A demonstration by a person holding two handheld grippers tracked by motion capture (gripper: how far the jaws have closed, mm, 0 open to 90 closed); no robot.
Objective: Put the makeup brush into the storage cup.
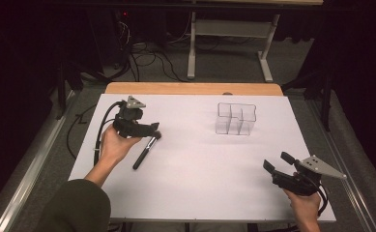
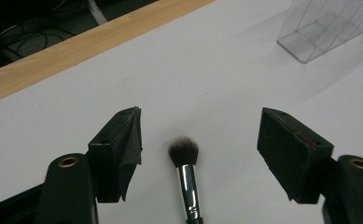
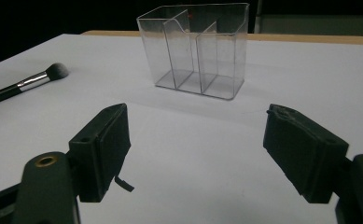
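Makeup brush (image 1: 146,151) lies flat at left-centre of the high view, bristles between the wide-open jaws of the left gripper (image 2: 198,140); looks light, soft-tipped and slick on its metal ferrule (image 2: 188,182), so I'd pinch the black handle; right gripper (image 1: 277,164), lower right, gapes wide too, holding nothing.

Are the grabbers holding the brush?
No. The left gripper is open around the makeup brush, not touching; the right gripper is open too.

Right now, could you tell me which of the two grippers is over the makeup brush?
The left gripper: its open jaws straddle the makeup brush. The right gripper is apart, open and holding nothing.
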